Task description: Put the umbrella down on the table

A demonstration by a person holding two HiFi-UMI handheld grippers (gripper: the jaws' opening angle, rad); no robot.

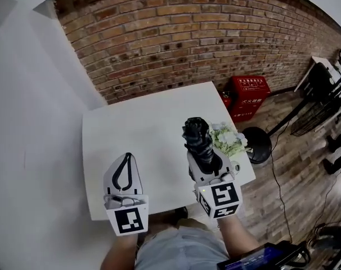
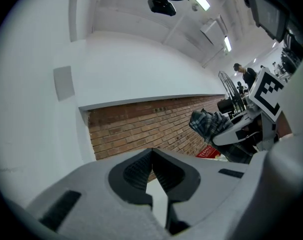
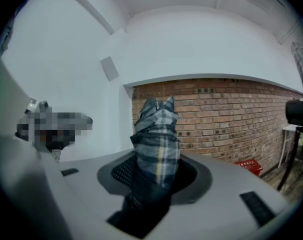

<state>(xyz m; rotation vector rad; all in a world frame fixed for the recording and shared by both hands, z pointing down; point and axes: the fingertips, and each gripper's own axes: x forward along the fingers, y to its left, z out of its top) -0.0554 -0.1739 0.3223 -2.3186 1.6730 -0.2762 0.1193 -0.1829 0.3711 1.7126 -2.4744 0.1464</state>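
Note:
A folded dark plaid umbrella (image 1: 197,138) sticks forward out of my right gripper (image 1: 205,157), which is shut on it above the right part of the white table (image 1: 142,122). In the right gripper view the umbrella (image 3: 156,141) fills the space between the jaws of the right gripper (image 3: 154,159) and points toward the brick wall. My left gripper (image 1: 127,157) hovers over the table's front left, shut with its tips touching and nothing in it. In the left gripper view the left gripper (image 2: 152,153) shows its tips joined, and the umbrella (image 2: 207,123) shows at the right.
A bunch of white flowers (image 1: 229,140) lies at the table's right edge, close to the umbrella. A red box (image 1: 249,97) and a black round stand base (image 1: 258,144) are on the wooden floor to the right. A brick wall (image 1: 187,32) is behind the table.

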